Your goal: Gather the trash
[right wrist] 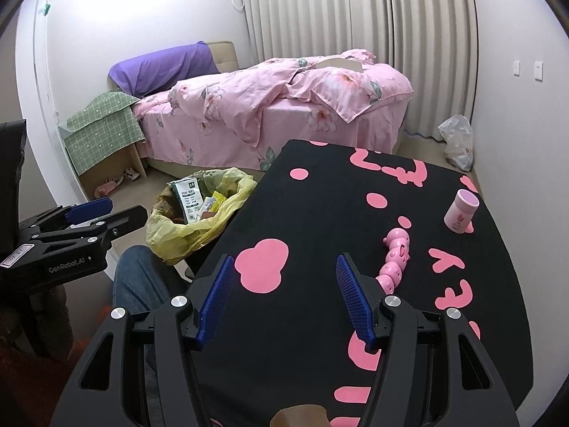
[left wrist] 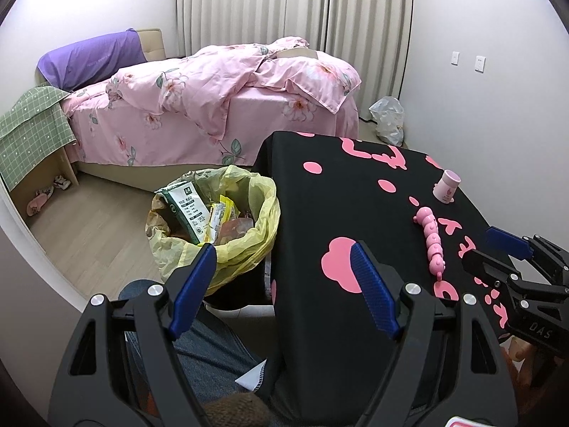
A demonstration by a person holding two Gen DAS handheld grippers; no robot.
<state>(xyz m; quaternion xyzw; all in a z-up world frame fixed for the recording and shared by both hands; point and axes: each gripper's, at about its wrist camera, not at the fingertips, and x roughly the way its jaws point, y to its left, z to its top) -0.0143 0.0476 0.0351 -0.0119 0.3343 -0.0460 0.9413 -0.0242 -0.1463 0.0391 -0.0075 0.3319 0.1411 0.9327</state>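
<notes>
With both sets of fingers spread and holding nothing, your L gripper (left wrist: 284,259) has the trash bin (left wrist: 213,227) just beyond its L fingertip; your R gripper (right wrist: 284,270) hovers over the table (right wrist: 320,195), w/ the bin far left of its fingers.

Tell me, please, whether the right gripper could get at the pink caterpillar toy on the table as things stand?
Probably yes: the right gripper is open and empty over the table, and the caterpillar toy lies just beside it, uncovered.

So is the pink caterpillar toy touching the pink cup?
Apart. The right wrist view shows black tablecloth between the toy and the cup.
</notes>
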